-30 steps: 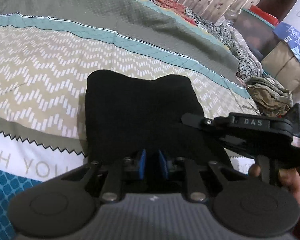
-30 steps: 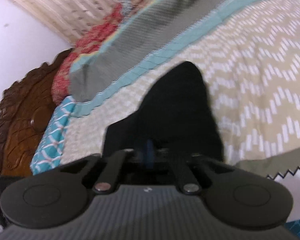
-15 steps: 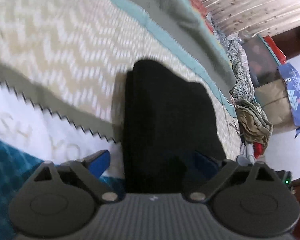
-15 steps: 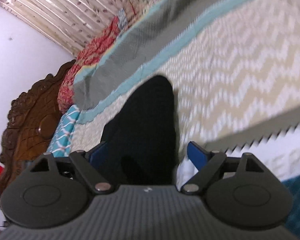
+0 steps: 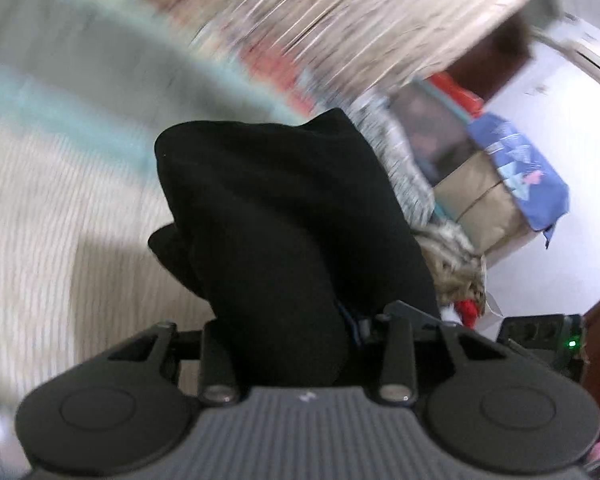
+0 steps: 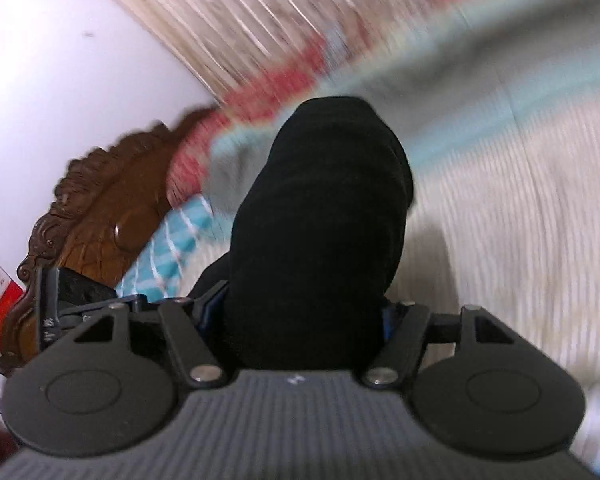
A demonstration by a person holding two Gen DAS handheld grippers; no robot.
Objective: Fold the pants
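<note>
Both claws have just been closing on the black pants [image 5: 284, 216] — the left gripper [image 5: 300, 340] has cloth bunched between its narrowed jaws, the right gripper [image 6: 300, 320] clamps a thicker wad with its jaws wider. Ahead of each claw the folded bundle rises off the patterned bedspread [image 6: 520, 200] — blurred below. Beyond the right claw's left side stands a carved headboard [image 6: 96, 216].

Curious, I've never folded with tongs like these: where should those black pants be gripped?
Grip the black pants by their thick near edge, from the near side, one hold at each end: the folded bundle is bulky and limp, so two holds likely keep its layers together.
</note>
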